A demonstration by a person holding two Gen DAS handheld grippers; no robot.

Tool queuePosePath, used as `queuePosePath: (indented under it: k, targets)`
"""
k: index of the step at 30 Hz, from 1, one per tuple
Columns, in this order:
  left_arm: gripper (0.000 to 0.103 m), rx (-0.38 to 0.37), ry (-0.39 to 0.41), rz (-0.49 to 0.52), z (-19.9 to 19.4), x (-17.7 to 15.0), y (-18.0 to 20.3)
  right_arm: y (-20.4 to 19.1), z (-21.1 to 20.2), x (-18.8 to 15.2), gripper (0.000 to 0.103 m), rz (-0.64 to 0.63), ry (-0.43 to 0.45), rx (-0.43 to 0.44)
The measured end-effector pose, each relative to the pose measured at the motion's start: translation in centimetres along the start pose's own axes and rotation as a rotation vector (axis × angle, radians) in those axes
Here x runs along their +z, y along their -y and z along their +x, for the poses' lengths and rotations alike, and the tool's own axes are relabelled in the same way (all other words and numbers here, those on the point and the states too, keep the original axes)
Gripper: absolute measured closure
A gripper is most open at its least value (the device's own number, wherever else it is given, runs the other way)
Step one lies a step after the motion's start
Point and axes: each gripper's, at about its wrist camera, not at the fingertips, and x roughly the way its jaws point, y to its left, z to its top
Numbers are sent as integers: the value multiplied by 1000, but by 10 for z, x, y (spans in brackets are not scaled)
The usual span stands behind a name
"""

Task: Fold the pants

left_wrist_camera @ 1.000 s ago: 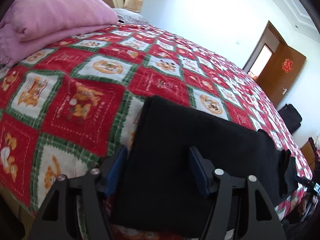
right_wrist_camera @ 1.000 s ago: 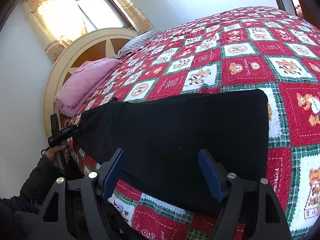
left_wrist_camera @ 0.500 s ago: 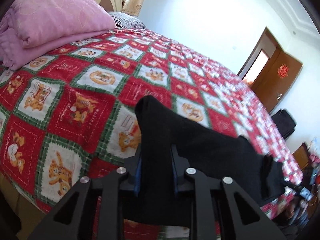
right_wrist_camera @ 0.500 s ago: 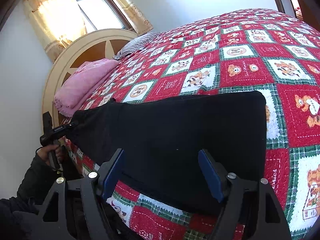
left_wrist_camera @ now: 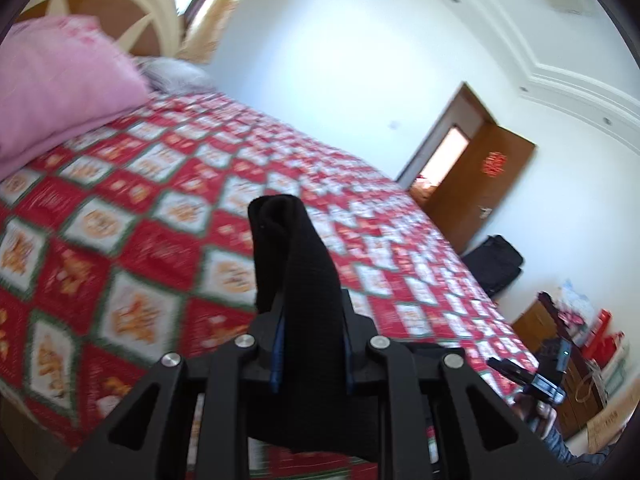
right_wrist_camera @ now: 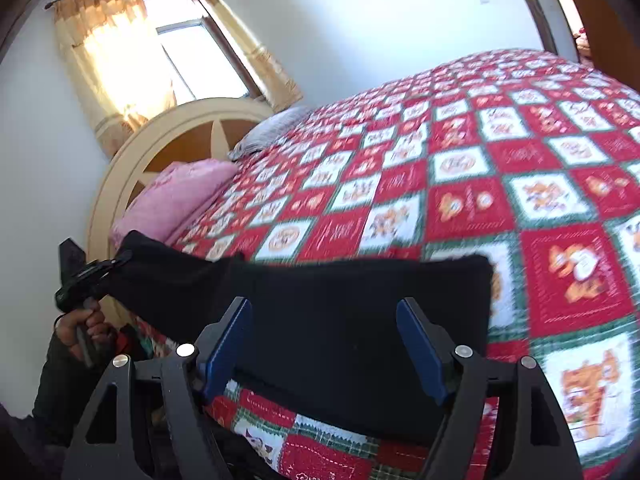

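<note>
Left tongs (left_wrist_camera: pixel 310 344) are clamped on one end of the black pants (right_wrist_camera: pixel 352 320), lifting it off the red patchwork quilt (right_wrist_camera: pixel 520 184). Right tongs (right_wrist_camera: pixel 324 344) gape wide over the other end, which lies flat near the bed's edge.

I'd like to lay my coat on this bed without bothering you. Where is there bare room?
The red checked quilt lies bare from the black pants along the near edge to the far side. It is crowded at the headboard end, where the pink folded blanket and grey pillow sit, and where the left gripper lifts the pants' end.
</note>
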Motion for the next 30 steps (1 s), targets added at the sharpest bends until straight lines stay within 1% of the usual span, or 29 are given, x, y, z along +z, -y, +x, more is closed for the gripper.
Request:
queuePosePath:
  k: [3, 7, 12, 16, 19, 21, 25, 30]
  targets:
    - [80, -53, 8, 51, 5, 5, 35, 2, -17, 7, 27, 7, 35, -10]
    - [80, -122, 9, 102, 15, 8, 78, 8, -37, 8, 27, 0, 57, -42]
    - [80, -208, -51, 155, 42, 4, 129, 27, -46, 0, 27, 31, 53, -84]
    - [80, -245, -120, 223, 68, -6, 168, 46, -46, -4, 27, 87, 63, -116]
    - [80, -253, -170, 287, 90, -19, 197, 63, -46, -6, 27, 132, 82, -156]
    - [80, -242, -210, 332, 108, -33, 214, 74, -46, -8, 27, 165, 84, -170]
    - [80, -185, -299, 430, 150, -68, 240, 91, -48, -10, 27, 223, 94, -201]
    - [80, -136, -432, 496, 199, -116, 255, 105, -46, -14, 27, 273, 87, -210]
